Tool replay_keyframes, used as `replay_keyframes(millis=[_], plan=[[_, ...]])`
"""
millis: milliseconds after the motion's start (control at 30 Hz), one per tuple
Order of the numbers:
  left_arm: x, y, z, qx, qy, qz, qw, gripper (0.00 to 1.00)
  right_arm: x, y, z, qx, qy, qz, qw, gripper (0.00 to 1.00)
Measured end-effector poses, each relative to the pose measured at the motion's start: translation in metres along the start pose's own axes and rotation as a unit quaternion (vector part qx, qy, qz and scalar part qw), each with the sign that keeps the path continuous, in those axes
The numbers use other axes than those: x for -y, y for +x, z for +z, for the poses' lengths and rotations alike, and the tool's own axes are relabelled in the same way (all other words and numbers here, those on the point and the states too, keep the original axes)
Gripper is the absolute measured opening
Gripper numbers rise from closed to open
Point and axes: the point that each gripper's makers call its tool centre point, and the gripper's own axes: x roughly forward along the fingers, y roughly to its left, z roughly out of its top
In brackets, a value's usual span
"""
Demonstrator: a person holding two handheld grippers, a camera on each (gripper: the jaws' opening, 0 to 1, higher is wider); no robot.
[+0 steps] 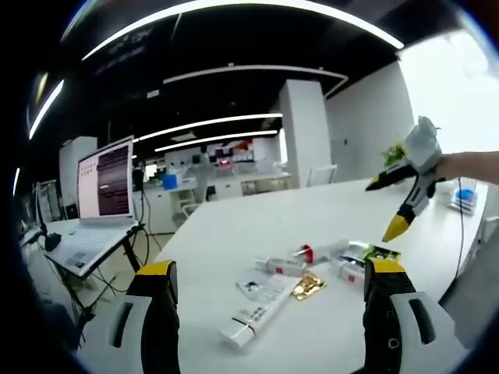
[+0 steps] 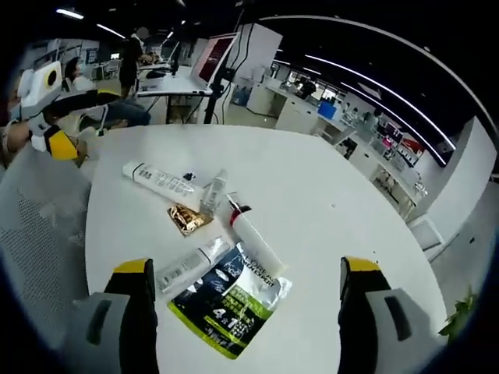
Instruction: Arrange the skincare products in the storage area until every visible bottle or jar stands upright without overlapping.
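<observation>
Left tool (image 1: 269,308), right tool (image 2: 245,300) — jaws apart, hovering.

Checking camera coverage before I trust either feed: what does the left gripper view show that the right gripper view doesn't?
Left gripper view alone: an open laptop on a stand beside the round white table.

Right gripper view alone: the black-and-green sachet's printed face, close between the jaws.

Both: the long white printed tube, gold foil packet and red-banded white tube, all lying flat.

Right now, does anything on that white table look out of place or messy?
Yes. The skincare products all lie flat in a loose heap: the long white tube, the red-capped tube, the gold sachet and the green-and-black sachet. Nothing stands upright; some overlap.
</observation>
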Motion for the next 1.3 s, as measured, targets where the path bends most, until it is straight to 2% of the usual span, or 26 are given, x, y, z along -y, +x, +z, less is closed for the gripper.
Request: replay_keyframes(millis=[167, 367, 767, 1300], plan=[[0.0, 0.001, -0.001, -0.002, 0.001, 0.0, 1.0, 0.97, 0.013, 0.011, -0.002, -0.015, -0.01, 0.006, 0.9998, 0.95], [0.0, 0.001, -0.002, -0.004, 0.002, 0.001, 1.0, 0.97, 0.015, 0.025, 0.003, -0.021, -0.019, 0.031, 0.9991, 0.9], [-0.001, 0.002, -0.003, -0.008, 0.005, 0.006, 0.9999, 0.96, 0.012, 0.052, -0.002, -0.044, -0.023, 0.078, 0.9957, 0.78], [-0.002, 0.003, -0.007, -0.019, 0.006, 0.008, 0.9998, 0.95, 0.008, 0.094, -0.009, -0.071, -0.022, 0.111, 0.9911, 0.68]])
